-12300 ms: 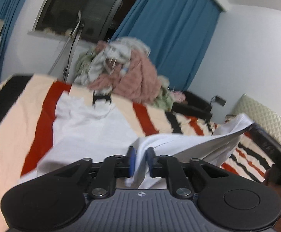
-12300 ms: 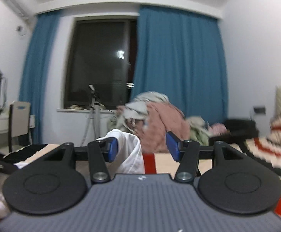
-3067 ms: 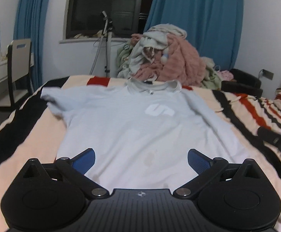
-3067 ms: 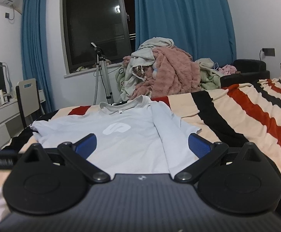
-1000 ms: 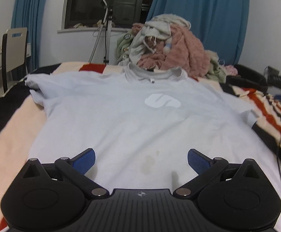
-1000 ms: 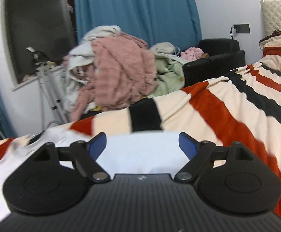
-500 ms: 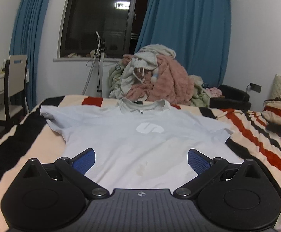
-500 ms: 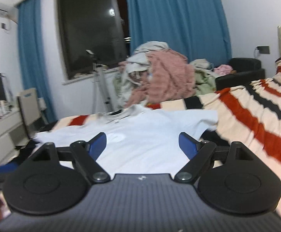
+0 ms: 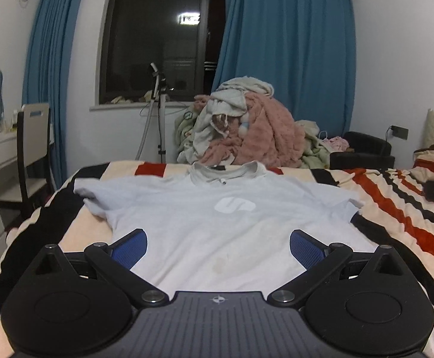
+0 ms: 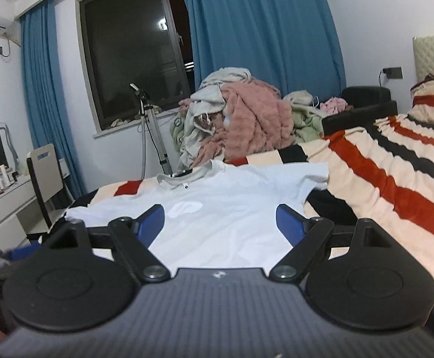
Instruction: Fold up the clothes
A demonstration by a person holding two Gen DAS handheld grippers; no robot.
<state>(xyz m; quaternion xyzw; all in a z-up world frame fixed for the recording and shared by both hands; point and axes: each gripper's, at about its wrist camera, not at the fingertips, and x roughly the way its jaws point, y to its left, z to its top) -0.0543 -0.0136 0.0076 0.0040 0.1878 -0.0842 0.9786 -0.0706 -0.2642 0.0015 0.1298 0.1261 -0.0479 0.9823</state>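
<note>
Half a second ago the right gripper's view sat lower and more level; now it looks slightly down and tilted, so the far sleeve of the T-shirt [image 10: 231,205] and the striped blanket [image 10: 390,185] beside it show more fully. The left view has barely changed, only drawn back a little from the cloth. Twelve seconds back the left fingers were pinched on a bunched white fold; now the pale blue T-shirt [image 9: 217,217] lies spread flat, front up, on the striped bed, collar toward the window [image 9: 157,38] and both sleeves out to the sides. The left gripper [image 9: 218,246] hangs over the lower part of the shirt with its blue pads [image 9: 130,246] spread wide, holding nothing and touching nothing I can see. The right gripper [image 10: 219,222] is likewise wide apart and empty, above the shirt's hem area. A faint stain marks the cloth between the left pads. Behind the bed rises the heap of clothes [image 9: 246,128], pink and grey, against the blue curtain [image 9: 288,50].
</note>
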